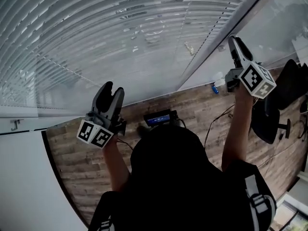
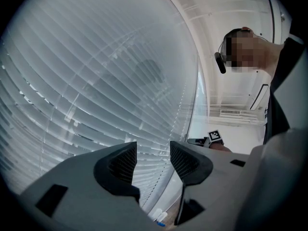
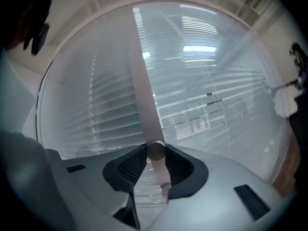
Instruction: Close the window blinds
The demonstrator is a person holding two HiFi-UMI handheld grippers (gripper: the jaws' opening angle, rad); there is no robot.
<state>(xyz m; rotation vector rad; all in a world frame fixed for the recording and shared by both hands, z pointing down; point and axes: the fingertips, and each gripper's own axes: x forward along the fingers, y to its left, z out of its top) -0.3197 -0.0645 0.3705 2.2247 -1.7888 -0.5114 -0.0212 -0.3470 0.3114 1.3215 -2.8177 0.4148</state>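
The white horizontal-slat window blinds [image 1: 96,32] hang over the glass on the far side of the scene. They fill most of the left gripper view [image 2: 86,81] and the right gripper view [image 3: 202,81]. Narrow strips of daylight show between many of the slats.

The right gripper [image 1: 237,44] is raised at the far right, next to the pale window frame [image 1: 216,37]. Its two dark ribbed pads [image 3: 129,165] are closed partway onto a pale grey round rod [image 3: 144,81], one pad pressing on each side. From the jaws the rod runs upward in front of the blinds. A short length of it also shows below the pads.

The left gripper [image 1: 113,88] is held lower and to the left, close to the blinds without touching them. In its own view the left gripper [image 2: 153,150] has its jaws well apart, with only the slats showing in the gap.

Below, on the brown wood-plank floor [image 1: 82,158], a small pale bottle with a blue cap [image 1: 214,88] stands at the foot of the window on the right. Its contents cannot be made out. A small black device with a lit blue screen [image 1: 159,118] lies near the middle, and a black chair [image 1: 274,109] stands at the right edge.
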